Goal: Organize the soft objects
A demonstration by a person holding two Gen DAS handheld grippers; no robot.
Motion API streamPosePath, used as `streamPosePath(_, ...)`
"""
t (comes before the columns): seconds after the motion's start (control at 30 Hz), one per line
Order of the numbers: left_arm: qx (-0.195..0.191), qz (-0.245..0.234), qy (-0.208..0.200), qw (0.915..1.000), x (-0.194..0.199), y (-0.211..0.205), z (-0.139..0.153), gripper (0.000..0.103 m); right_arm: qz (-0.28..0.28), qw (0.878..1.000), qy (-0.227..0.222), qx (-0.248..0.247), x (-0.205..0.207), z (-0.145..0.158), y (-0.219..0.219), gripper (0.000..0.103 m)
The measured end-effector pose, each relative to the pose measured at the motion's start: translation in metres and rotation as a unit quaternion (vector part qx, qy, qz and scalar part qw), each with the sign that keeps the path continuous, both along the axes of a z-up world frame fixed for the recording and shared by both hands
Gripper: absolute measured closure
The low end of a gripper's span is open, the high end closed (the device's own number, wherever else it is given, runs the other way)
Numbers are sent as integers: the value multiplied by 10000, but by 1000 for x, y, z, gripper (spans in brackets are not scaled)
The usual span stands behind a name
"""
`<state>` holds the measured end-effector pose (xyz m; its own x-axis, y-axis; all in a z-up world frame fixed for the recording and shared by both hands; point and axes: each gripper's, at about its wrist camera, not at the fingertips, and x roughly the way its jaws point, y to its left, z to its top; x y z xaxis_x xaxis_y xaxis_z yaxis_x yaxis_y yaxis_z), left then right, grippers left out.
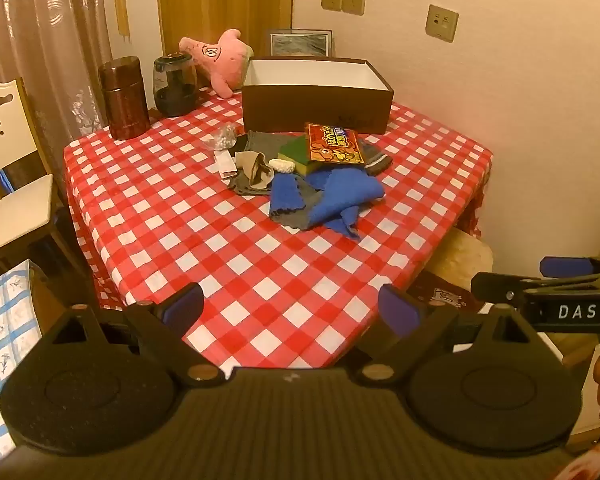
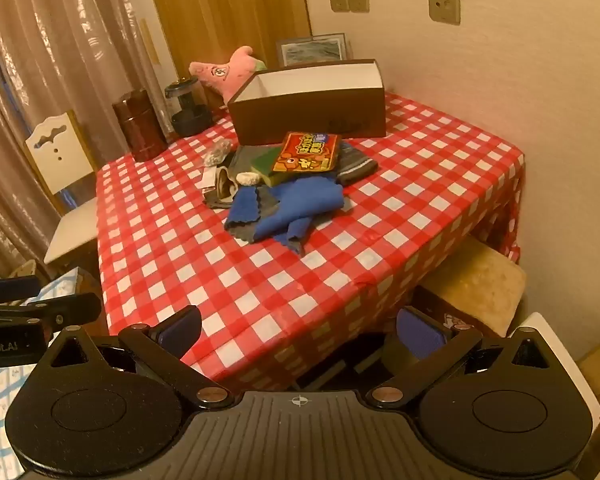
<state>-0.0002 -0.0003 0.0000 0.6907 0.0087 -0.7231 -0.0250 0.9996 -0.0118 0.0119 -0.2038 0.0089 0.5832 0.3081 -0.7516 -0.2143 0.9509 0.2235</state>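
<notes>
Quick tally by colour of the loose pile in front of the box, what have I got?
Blue: 1, blue cloth
Grey: 2, grey cloth, striped sock
Green: 1, sponge
Orange-red: 1, packet
Beige: 1, beige sock
White: 1, fluffy clip
Clear: 1, bead bag
Total: 8

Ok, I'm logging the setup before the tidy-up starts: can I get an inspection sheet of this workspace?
Surface: table under a red-and-white checked cloth.
Job's things: blue cloth, grey cloths, striped sock, sponge and orange packet piled before the open brown box; pink plush behind.
Clutter: brown canister, dark glass jar.
Grippers: left gripper and right gripper open, holding nothing, at the near edge.
Cables: nothing seen.
Surroundings: white chair, curtain, wall sockets.
</notes>
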Motion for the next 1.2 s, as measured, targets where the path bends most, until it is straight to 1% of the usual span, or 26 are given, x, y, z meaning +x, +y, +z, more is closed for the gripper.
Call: streamPosePath(1.2, -37, 15, -13, 10000, 0, 0, 0, 9, -23, 10000, -31, 40, 0, 2, -7, 0)
